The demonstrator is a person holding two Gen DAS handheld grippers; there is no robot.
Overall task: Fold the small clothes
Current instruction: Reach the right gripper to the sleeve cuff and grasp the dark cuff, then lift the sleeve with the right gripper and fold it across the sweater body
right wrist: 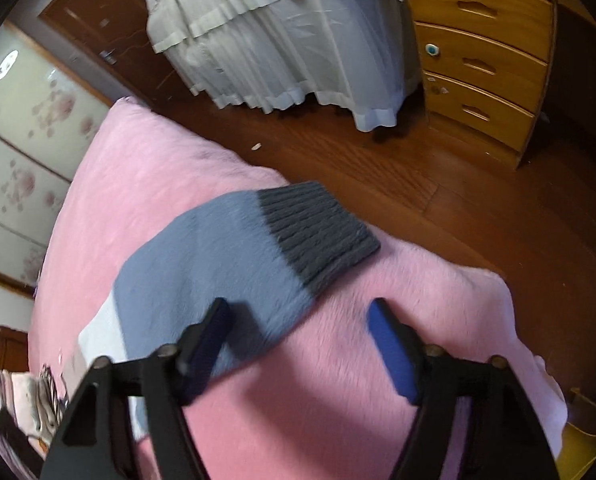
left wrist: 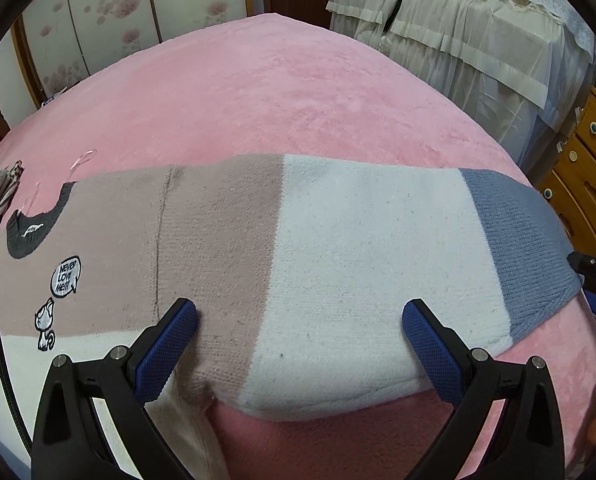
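The sweater (left wrist: pixel 298 264) lies flat on the pink blanket (left wrist: pixel 258 88), spread in colour bands: dusty pink body, then a white stretch, then blue. A sleeve runs out to one side and ends in a dark grey ribbed cuff (right wrist: pixel 318 232). On the pink part sit a dark collar (left wrist: pixel 30 232) and a little cartoon patch (left wrist: pixel 58 296) with a speech bubble.

Left gripper (left wrist: pixel 300 316) is right over the sweater, jaws spread wide. One pad hangs over the pink band, the other over the white band near the sweater's near hem. Nothing is pinched between them; whether the tips touch the knit, can't tell.

Right gripper (right wrist: pixel 300 312) is out at the sleeve, jaws roughly half apart. The sleeve's blue edge runs into the gap: one finger (right wrist: pixel 210 344) is above the blue knit, the other (right wrist: pixel 390 344) above bare blanket just beside the sleeve. No grip on the cloth, and the view is blurred.

Beyond the sweater: a wooden floor (right wrist: pixel 378 168), a yellow drawer chest (right wrist: pixel 482 52), and a pale draped cover (left wrist: pixel 458 32).
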